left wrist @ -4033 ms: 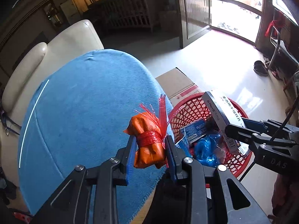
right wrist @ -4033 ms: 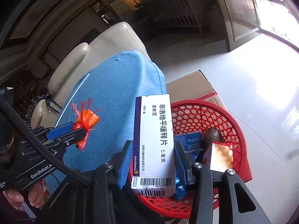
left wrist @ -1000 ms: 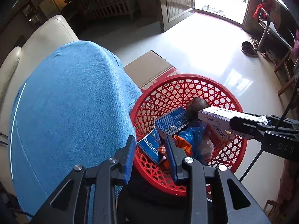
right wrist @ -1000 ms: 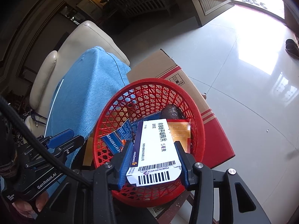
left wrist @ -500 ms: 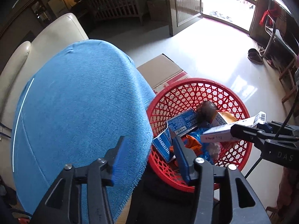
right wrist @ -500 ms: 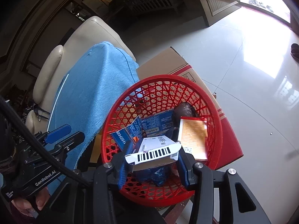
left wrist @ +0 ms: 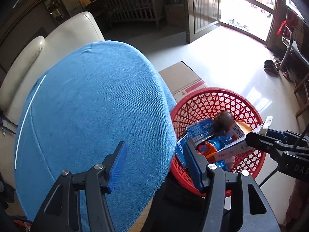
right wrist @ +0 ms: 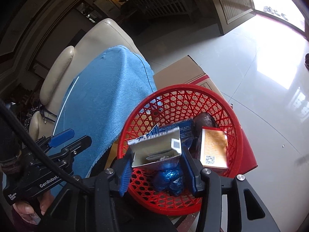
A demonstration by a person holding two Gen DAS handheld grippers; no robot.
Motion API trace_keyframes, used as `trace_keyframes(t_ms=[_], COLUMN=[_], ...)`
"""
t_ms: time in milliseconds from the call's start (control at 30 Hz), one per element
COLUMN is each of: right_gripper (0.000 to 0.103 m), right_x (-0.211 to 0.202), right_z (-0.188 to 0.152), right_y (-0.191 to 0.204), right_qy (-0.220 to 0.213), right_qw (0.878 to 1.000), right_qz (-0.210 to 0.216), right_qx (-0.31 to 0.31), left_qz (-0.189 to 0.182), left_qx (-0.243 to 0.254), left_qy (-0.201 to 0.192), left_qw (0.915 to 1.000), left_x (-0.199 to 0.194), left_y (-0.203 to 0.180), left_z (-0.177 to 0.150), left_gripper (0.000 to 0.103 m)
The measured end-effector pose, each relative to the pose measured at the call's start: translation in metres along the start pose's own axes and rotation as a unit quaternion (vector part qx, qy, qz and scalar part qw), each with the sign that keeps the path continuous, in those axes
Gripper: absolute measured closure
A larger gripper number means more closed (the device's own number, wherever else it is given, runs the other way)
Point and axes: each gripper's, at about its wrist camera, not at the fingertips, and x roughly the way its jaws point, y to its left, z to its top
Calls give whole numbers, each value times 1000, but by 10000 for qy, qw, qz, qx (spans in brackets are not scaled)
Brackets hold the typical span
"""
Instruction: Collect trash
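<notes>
Since a second ago your left tongs (left wrist: 154, 160) have let the orange bundle (left wrist: 209, 150) go into the red basket (left wrist: 216, 96) and swung back over the blue cloth; their jaws are opening, with nothing between them. Your right tongs (right wrist: 156, 166) have tipped the white medicine box (right wrist: 156, 147) from flat-faced to end-on, its open end now toward you, and their jaws are opening too (whether the pads press on it or it merely rests there, you cannot tell).

What the coming release turns on: in the right wrist view the box sits directly at 12 o'clock from the right tongs, its long axis running away from you and down into the basket, above the blue wrappers (right wrist: 168, 179). It should drop straight in.

From the left tongs the basket lies at 2 o'clock, so the right hand is plainly the nearer one.

Farther in, the orange carton (right wrist: 213, 148) leans at 2 o'clock from the right tongs, a dark brown lump (right wrist: 202, 119) behind it. The counter under the blue cloth (left wrist: 92, 104) shows no trash.
</notes>
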Motion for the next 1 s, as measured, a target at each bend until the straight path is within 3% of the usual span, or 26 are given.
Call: trace_keyframes(t_ms=[367, 600, 833, 1000], right_gripper=[46, 46, 45, 45], right_x=[-5, -12, -32, -32], right_z=[0, 22, 31, 26], right_y=[14, 31, 59, 80], right_qy=[-172, -489, -1097, -1133], right_qw=[9998, 9982, 9913, 9887], right_qz=[-69, -119, -42, 66], right_qx=[-98, -329, -732, -983], left_qz=[124, 156, 265, 422], left_qx=[-132, -359, -667, -890], left_qy=[-113, -276, -484, -602], left_qw=[9998, 9989, 9962, 9933], left_x=[-10, -19, -29, -36], left_y=[16, 33, 54, 70], left_z=[-6, -11, -15, -20], left_gripper=[41, 41, 41, 41])
